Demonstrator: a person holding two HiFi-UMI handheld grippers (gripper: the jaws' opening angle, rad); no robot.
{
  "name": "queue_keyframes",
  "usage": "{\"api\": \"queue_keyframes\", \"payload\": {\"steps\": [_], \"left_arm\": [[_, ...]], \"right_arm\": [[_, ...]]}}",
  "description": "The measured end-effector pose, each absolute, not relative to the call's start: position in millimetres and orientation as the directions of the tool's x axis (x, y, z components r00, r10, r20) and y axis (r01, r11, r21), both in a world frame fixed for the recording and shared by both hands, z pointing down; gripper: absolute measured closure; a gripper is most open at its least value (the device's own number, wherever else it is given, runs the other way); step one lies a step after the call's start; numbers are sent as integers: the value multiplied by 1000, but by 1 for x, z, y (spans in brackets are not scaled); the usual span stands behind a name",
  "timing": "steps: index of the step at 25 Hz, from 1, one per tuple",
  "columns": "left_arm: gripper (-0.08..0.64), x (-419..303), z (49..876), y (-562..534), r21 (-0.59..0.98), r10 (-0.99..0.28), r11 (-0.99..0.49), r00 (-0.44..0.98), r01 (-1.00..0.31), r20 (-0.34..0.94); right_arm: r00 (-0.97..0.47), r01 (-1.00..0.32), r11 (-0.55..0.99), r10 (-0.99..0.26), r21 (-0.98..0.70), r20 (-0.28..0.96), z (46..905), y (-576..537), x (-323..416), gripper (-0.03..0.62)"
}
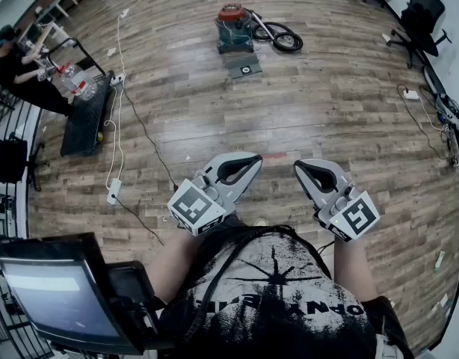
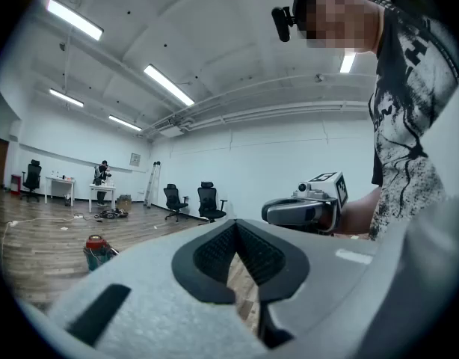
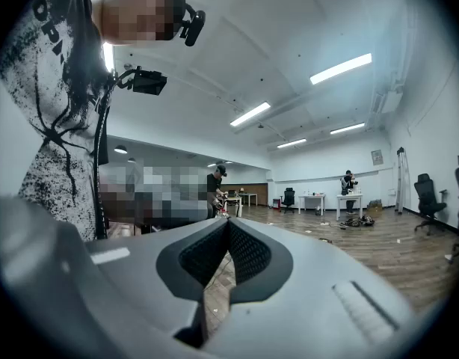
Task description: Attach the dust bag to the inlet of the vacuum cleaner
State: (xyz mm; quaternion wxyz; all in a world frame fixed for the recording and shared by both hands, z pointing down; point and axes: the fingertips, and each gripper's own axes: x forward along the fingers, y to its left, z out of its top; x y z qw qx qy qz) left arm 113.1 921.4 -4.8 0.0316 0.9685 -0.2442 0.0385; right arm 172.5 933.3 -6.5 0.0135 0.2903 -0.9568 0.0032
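Observation:
The vacuum cleaner (image 1: pixel 234 27), teal with a red top, stands far off on the wood floor, its black hose (image 1: pixel 280 37) coiled to its right. A flat grey dust bag (image 1: pixel 244 66) lies on the floor just in front of it. My left gripper (image 1: pixel 254 159) and right gripper (image 1: pixel 299 166) are held level near my chest, side by side and far from both. Each is shut with nothing between its jaws. The left gripper view shows the vacuum cleaner (image 2: pixel 99 250) small in the distance and the right gripper (image 2: pixel 304 209) alongside. The dust bag is hidden in both gripper views.
A black cart (image 1: pixel 86 114) and a person (image 1: pixel 16 62) are at the left, with white cables (image 1: pixel 117 126) and a power strip (image 1: pixel 114 191) trailing over the floor. A monitor (image 1: pixel 57 290) sits at my lower left. Office chairs (image 1: pixel 420 13) stand at the far right.

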Motion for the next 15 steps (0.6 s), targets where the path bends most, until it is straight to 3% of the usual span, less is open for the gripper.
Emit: {"api": "queue_keyframes", "payload": {"steps": [15], "left_arm": [[563, 117, 17, 943, 53, -417, -902, 897, -428, 146]], "right_arm": [[-855, -518, 853, -518, -61, 3, 5, 956, 164, 586]]}}
